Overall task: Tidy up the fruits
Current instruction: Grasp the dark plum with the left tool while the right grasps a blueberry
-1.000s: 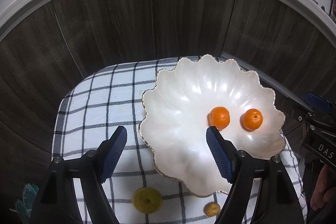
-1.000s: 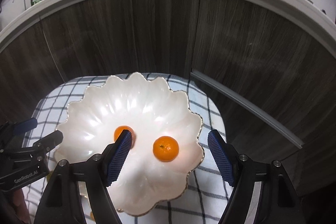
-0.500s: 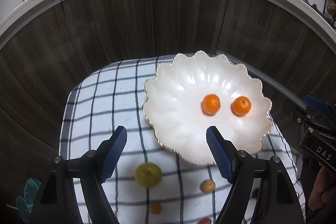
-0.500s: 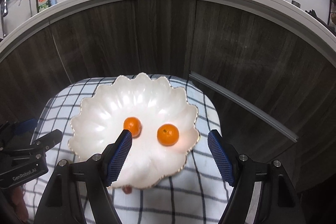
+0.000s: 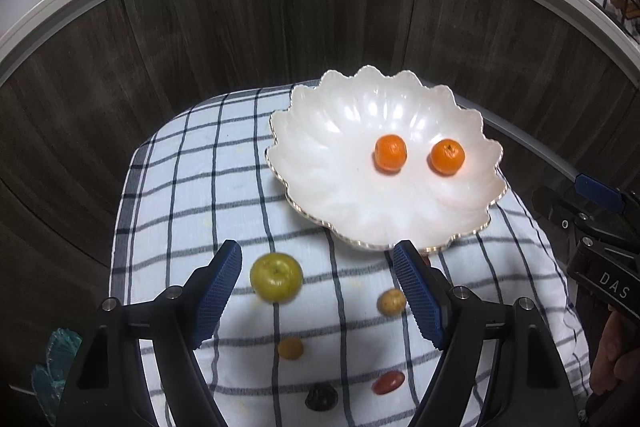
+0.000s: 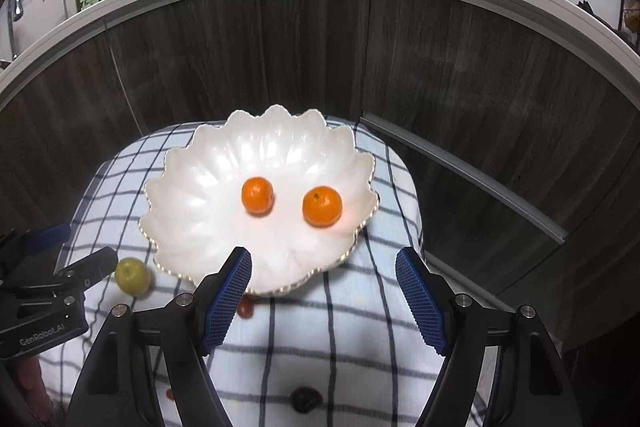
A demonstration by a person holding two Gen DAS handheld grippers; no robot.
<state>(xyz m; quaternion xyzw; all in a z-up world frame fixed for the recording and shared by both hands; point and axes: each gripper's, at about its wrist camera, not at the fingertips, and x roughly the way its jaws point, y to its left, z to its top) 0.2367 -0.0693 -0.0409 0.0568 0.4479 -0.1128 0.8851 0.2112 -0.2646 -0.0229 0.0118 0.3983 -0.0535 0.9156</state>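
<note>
Only the left wrist view shows the small orange fruit (image 5: 291,348) and tan fruit (image 5: 391,301).

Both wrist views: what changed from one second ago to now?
Both grippers, left and right, pulled back from the white bowl, which now looks smaller and farther. More fruit on the checked cloth came into view, such as the green fruit. Nothing was gripped or released. Both jaws stay open and empty; the two oranges stay in the bowl.
</note>
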